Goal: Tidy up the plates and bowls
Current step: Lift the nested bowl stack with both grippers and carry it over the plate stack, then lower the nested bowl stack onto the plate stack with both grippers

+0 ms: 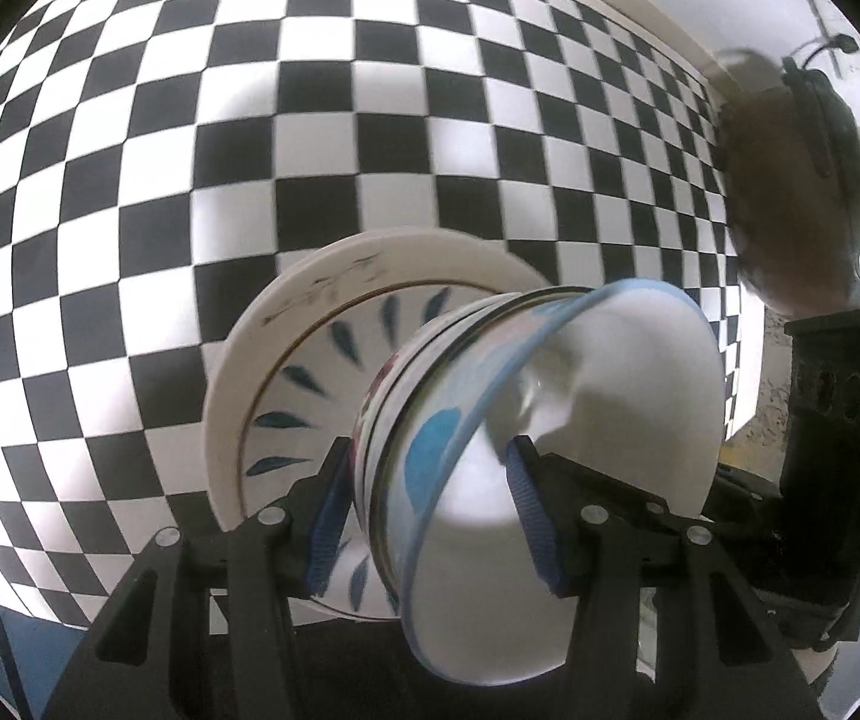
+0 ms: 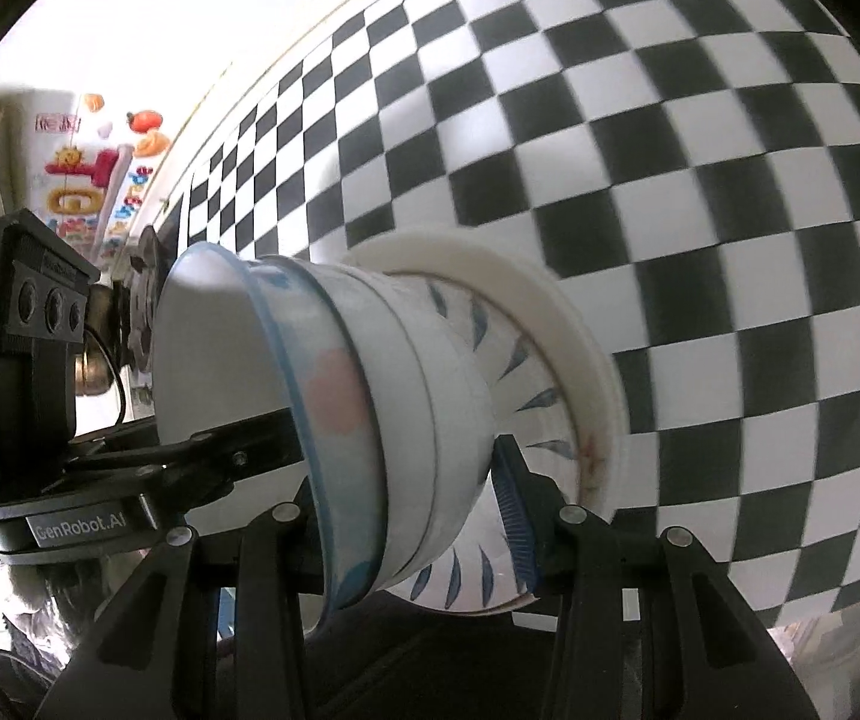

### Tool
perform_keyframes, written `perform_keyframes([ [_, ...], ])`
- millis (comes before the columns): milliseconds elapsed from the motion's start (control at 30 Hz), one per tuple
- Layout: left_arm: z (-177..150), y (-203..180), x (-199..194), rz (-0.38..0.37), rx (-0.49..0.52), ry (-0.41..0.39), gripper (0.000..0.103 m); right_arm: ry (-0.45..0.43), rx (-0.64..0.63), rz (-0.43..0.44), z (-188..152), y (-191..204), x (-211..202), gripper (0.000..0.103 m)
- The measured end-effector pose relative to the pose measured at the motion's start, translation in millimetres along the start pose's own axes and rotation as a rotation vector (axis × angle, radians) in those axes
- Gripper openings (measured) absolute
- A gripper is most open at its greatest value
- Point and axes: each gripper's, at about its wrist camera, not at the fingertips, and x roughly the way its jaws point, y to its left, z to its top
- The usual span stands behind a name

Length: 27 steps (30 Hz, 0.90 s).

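A stack of nested bowls (image 1: 423, 408) sits on a blue-leaf patterned plate (image 1: 315, 372), which sits on a cream plate (image 1: 285, 306), all on the checkered tablecloth (image 1: 189, 120). The top bowl (image 1: 580, 420) is white with a light blue rim. My left gripper (image 1: 426, 498) is closed around the bowl stack's wall, one blue pad (image 1: 327, 516) outside and the other inside the top bowl. In the right wrist view my right gripper (image 2: 405, 516) grips the same stack (image 2: 405, 396) from the opposite side, its right pad (image 2: 514, 510) against the lowest bowl above the patterned plate (image 2: 526, 384).
The other gripper's black body shows at the right edge in the left wrist view (image 1: 838, 480) and at the left in the right wrist view (image 2: 27, 360). A person's head with a headset (image 1: 802, 180) is at the right. A colourful sticker panel (image 2: 99, 180) is at the far left.
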Motion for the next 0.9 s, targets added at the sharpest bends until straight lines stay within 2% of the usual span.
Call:
perform_keyframes([
  [233, -3, 9, 4, 0.003, -0.018, 0.001, 0.047, 0.012, -0.001, -0.004, 0, 7, 18, 0.045],
  [900, -3, 7, 9, 0.025, 0.000, -0.017, 0.047, -0.027, 0.012, -0.033, -8, -1, 13, 0.042],
])
